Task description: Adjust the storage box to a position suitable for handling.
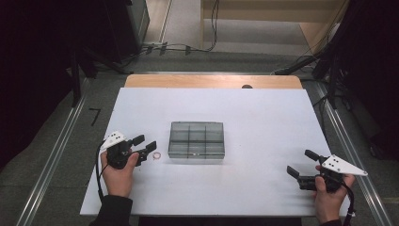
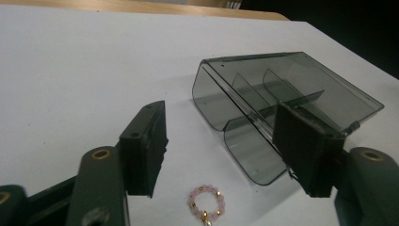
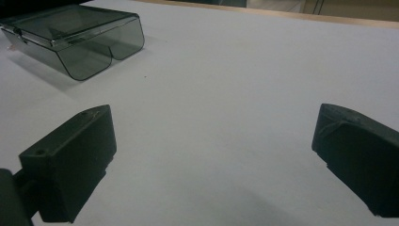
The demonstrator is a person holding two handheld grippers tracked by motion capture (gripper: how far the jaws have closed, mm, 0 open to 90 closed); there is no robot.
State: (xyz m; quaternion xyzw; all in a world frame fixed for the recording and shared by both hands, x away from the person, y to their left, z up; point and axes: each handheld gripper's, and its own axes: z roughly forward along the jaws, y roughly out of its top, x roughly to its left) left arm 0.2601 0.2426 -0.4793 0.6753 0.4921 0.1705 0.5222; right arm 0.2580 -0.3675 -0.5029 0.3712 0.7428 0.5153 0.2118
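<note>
Left gripper view: the left gripper (image 2: pixel 216 155) has its jaws apart, gripping nothing, with a small pink bead ring (image 2: pixel 206 203) flat on the white table (image 2: pixel 70 70) just ahead between them, far nearer than the right gripper (image 1: pixel 301 165), likewise apart.

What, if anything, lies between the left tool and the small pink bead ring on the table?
Nothing visible does. The bead ring lies on bare white table just ahead of the left tool, in line with the gap between its open jaws. The grey compartment box sits beyond the ring, not between them.
</note>
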